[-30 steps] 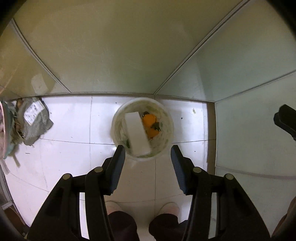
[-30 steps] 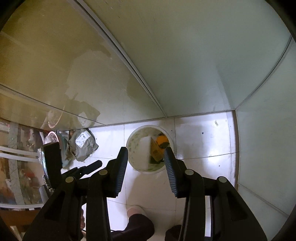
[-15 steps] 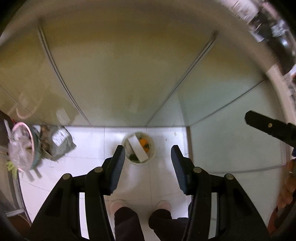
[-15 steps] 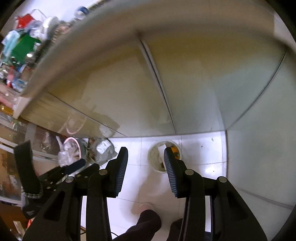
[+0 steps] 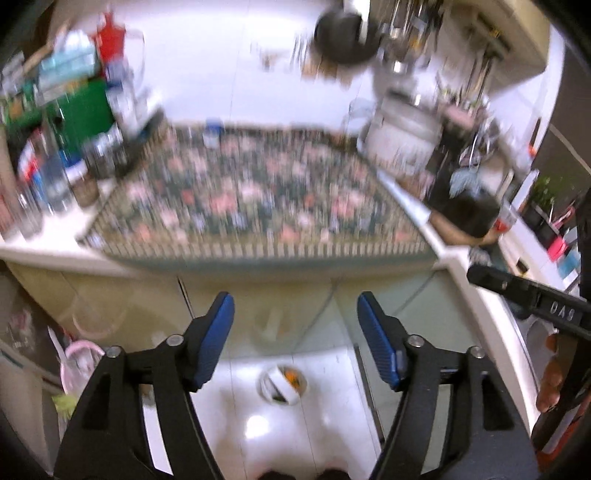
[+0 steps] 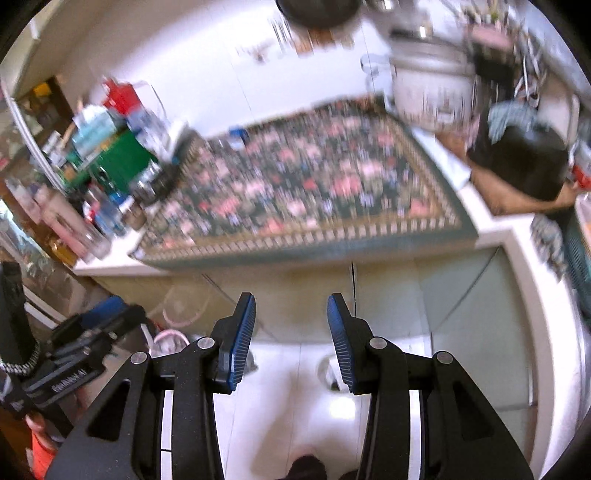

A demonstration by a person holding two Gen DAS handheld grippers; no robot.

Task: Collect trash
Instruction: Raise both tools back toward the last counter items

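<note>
Left wrist view puts your empty, spread left tongs [image 5: 295, 332] directly above the small round white trash bin [image 5: 283, 384] on the floor, right tongs [image 6: 291, 332] likewise released.

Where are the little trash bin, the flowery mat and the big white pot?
trash bin [image 5: 282, 384], left wrist view, on its contents inside the rim.
flowery mat [image 5: 255, 199], left wrist view, mid-pattern.
white pot [image 6: 430, 94], right wrist view, on its side wall.

Home kitchen, by the look of it; frames blurred. Counter with floral mat [image 5: 255, 199], white rice cooker [image 6: 430, 94], dark pan [image 5: 345, 35] hung on tiled wall, bottles and jars [image 5: 55, 177], cabinet doors [image 6: 388, 291] below, white floor tiles [image 5: 266, 432].
</note>
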